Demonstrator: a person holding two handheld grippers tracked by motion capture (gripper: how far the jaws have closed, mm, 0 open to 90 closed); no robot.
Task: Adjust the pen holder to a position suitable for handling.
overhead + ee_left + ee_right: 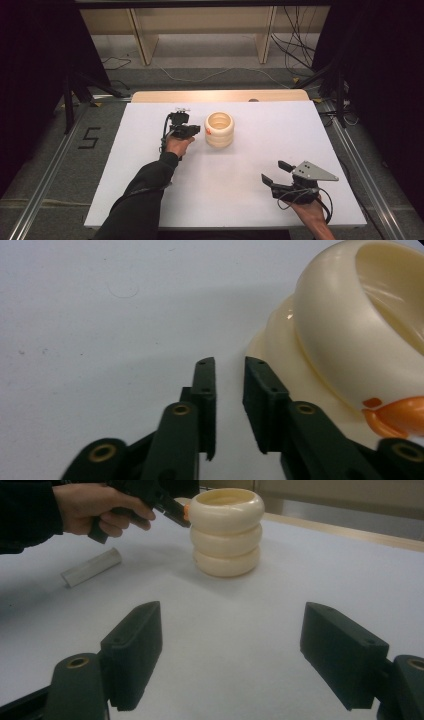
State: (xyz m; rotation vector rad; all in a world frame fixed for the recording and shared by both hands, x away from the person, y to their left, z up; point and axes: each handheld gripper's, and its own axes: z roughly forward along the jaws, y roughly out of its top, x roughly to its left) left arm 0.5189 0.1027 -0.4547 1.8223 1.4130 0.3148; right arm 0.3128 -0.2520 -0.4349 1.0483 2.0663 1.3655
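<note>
A stack of three cream rings (219, 129) stands upright on the white table (240, 170), left of centre and toward the far side. A small orange piece (395, 412) sticks out from the stack's side that faces my left gripper. My left gripper (196, 130) hovers right beside that side, with its tips close to the orange piece. In the left gripper view the jaws (229, 365) are a narrow gap apart with nothing between them. My right gripper (272, 171) rests near the table's front right, wide open and empty, with the stack (227, 530) straight ahead of it.
A short grey cylinder (91, 567) lies on the table beneath the left hand (100, 507). A wooden strip (220, 95) borders the table's far edge. Cables and stand legs (300, 55) lie on the floor beyond. Metal rails run along both sides.
</note>
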